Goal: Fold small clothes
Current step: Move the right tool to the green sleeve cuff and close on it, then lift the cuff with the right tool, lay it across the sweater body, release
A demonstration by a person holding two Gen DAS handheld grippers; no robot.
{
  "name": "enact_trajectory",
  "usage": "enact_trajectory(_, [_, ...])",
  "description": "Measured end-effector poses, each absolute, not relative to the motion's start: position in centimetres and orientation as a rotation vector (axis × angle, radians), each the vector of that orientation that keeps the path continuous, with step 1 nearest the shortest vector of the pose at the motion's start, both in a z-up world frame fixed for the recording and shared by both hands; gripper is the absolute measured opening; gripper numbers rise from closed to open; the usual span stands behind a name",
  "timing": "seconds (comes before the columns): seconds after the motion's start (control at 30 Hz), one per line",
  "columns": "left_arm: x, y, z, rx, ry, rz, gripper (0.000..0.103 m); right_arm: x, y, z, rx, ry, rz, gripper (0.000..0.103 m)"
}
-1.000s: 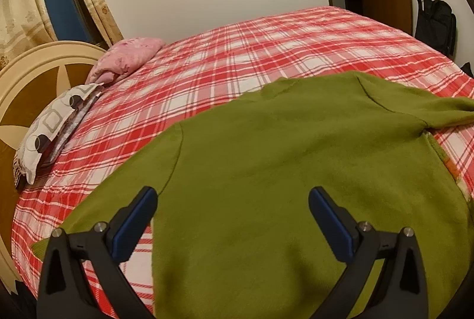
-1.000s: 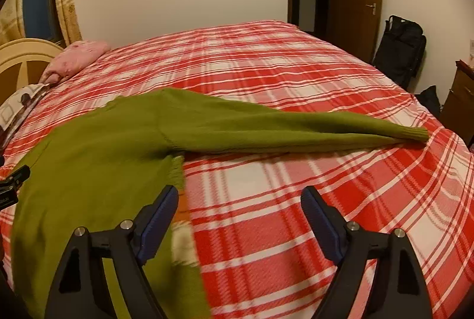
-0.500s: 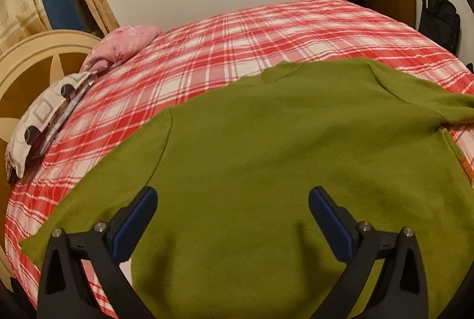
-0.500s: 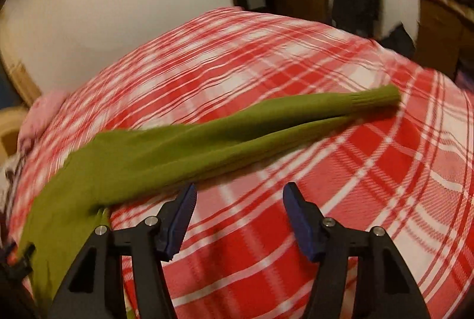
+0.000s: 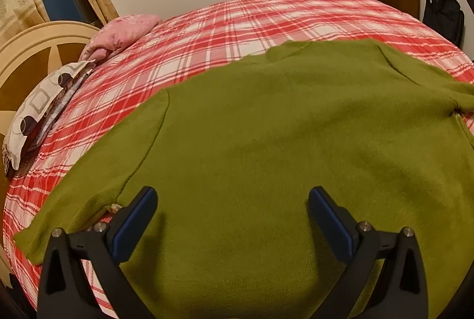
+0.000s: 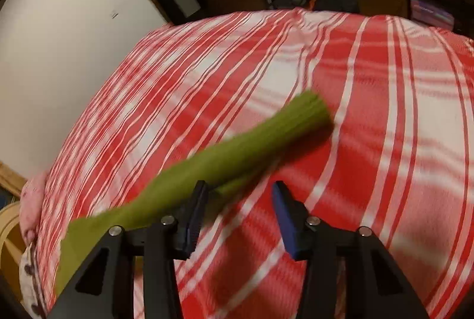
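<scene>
Right gripper (image 6: 238, 200) now over sweater sleeve (image 6: 251, 144), jaws closing

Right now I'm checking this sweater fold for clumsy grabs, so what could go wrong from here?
1. The right gripper is closing beside the sleeve, which lies mostly left of the gap; it may pinch only an edge or miss.
2. Its view is smeared with motion, so a hasty pinch could also catch the plaid bedspread.
3. The left gripper hangs open over the sweater body, holding nothing down, so a sleeve pull may drag it.
</scene>
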State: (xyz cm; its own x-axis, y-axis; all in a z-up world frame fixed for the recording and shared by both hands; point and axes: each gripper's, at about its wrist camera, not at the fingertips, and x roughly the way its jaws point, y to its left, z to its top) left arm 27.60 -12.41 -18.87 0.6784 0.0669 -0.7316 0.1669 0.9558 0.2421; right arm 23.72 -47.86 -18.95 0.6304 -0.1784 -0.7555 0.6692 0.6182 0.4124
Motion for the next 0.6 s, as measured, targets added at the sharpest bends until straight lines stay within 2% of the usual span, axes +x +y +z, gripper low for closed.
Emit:
enact_trajectory(0.2, [27.5, -12.6, -19.1, 0.309, 0.830, -0.057, 0.103, 26.2, -49.1, -19.1, 0.686, 0.744, -0.573, 0.046])
enact_trajectory(0.37, [27.6, -12.5, -19.2, 0.301, 0.831, -0.062, 0.103, 25.2, -49.4, -18.8, 0.720, 0.722, -0.533, 0.040])
enact_trajectory(0.4, [27.6, -12.4, -19.2, 0.299, 0.832, -0.062, 0.103, 25.0, -49.4, -18.8, 0.724, 0.720, -0.519, 0.035])
enact_trajectory(0.43, [27.6, -12.4, -19.2, 0.299, 0.832, -0.061, 0.103, 25.2, -49.3, -18.8, 0.714, 0.735, -0.504, 0.023])
enact_trajectory(0.47, [27.6, -12.4, -19.2, 0.300, 0.832, -0.062, 0.103, 25.4, -49.2, -19.0, 0.711, 0.745, -0.496, 0.018])
enact_trajectory(0.6, [27.4, -12.4, -19.3, 0.291, 0.836, -0.089, 0.103, 25.5, -48.5, -18.4, 0.676, 0.737, -0.490, 0.011])
